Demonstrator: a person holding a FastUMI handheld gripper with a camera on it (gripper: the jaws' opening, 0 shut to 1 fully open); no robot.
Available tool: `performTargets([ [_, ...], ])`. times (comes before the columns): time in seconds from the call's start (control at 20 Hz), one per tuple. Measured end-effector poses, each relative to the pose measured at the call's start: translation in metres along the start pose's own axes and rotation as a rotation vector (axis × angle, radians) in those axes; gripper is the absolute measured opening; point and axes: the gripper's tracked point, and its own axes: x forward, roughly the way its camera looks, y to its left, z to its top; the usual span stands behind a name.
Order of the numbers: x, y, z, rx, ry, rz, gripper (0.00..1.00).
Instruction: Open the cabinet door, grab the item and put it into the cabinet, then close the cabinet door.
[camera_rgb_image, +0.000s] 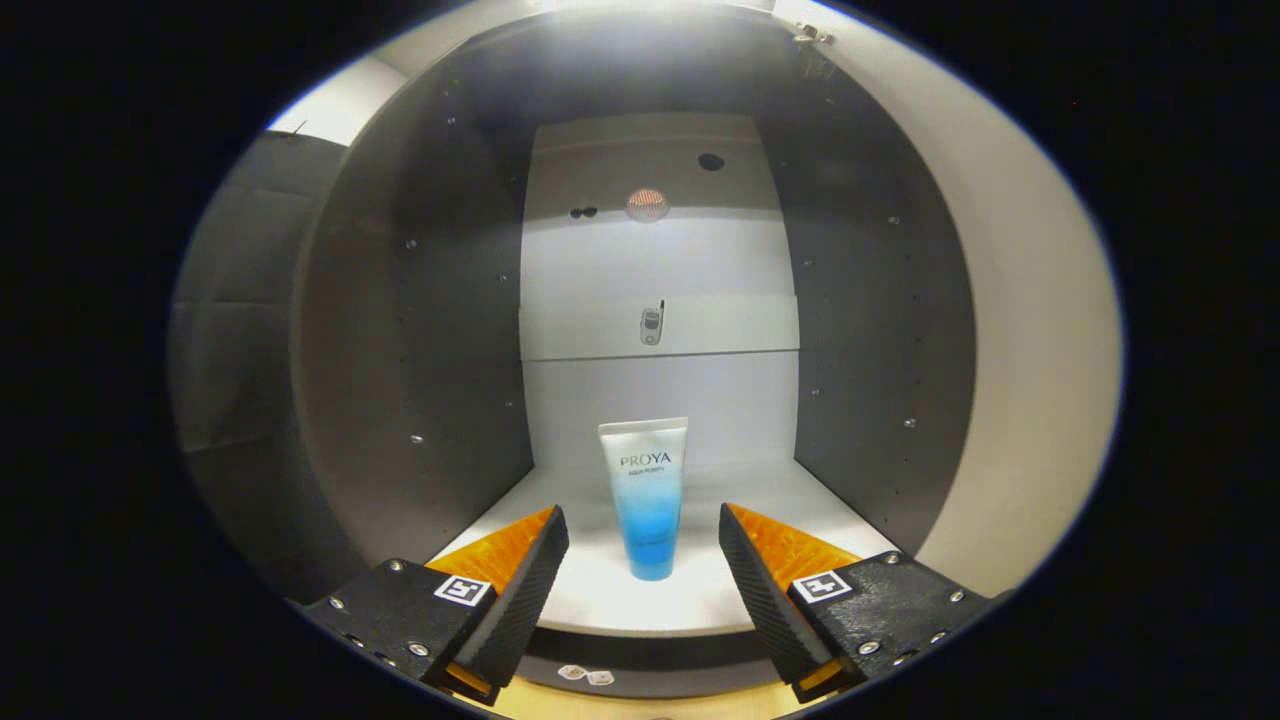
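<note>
A white and blue tube (646, 497) stands upright on its cap on the cabinet's lower shelf (700, 600), just ahead of my fingers and in line with the gap between them. My gripper (643, 535) is open, its fingertips either side of the tube's lower part without touching it. The cabinet (420, 330) has dark side walls and a pale back panel. Its door (1030, 330) stands swung open on the right, hinge at its top.
A small phone-like object (651, 325) stands on the upper shelf at the back. Holes and a round reddish mark (647, 204) show in the back panel higher up. A wooden surface (640, 705) lies below the cabinet's front edge.
</note>
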Motion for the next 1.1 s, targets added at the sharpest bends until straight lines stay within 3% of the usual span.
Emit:
performTargets([
  [0.7, -0.248, 0.075, 0.005, 0.01, 0.006, 0.042, 0.93],
  [1.1, -0.325, 0.071, -0.014, -0.033, 0.065, 0.091, 0.94],
])
